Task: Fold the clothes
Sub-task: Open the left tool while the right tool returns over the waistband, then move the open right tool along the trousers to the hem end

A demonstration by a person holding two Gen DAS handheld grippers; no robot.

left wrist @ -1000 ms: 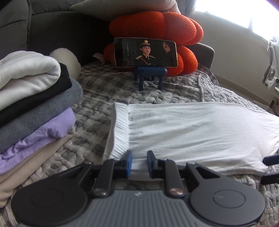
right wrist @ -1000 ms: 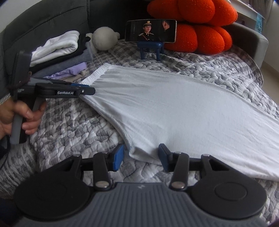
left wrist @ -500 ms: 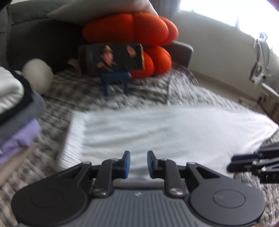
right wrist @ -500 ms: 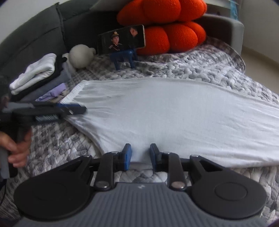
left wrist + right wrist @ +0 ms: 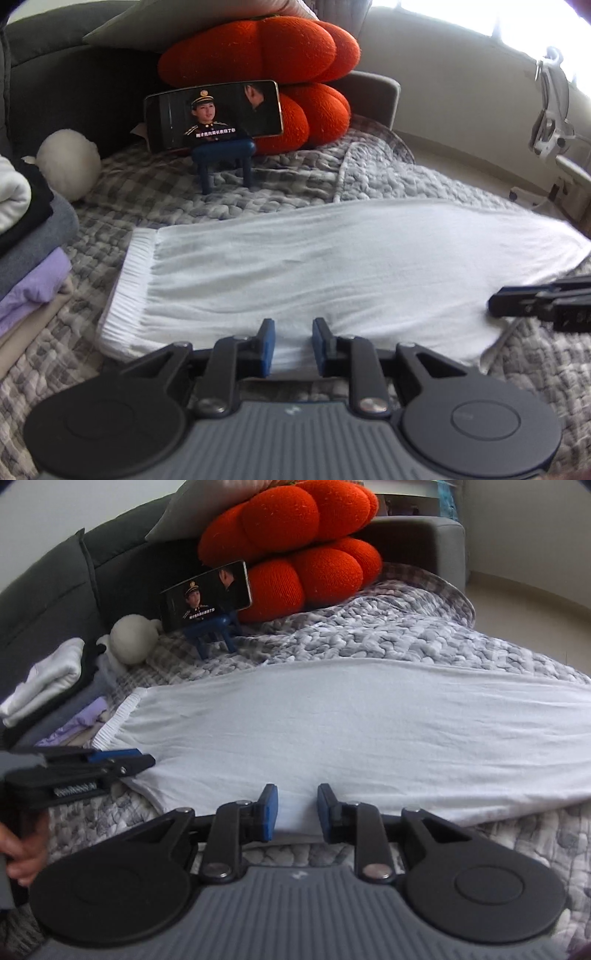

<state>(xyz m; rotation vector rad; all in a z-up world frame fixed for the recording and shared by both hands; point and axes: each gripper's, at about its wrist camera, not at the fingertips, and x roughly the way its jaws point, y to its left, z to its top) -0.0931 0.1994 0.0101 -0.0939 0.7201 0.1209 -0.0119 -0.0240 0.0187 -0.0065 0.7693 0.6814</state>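
The grey quilted bed [image 5: 424,635] carried the white garment [image 5: 351,731], spread flat, elastic band toward the folded pile [image 5: 33,254]. Since a second earlier the right claw [image 5: 297,810] had narrowed — its jaws had just been closing — and pinched the garment's near edge; the left claw [image 5: 293,345] pinched the same hem. Bare quilt lay beyond the far edge.
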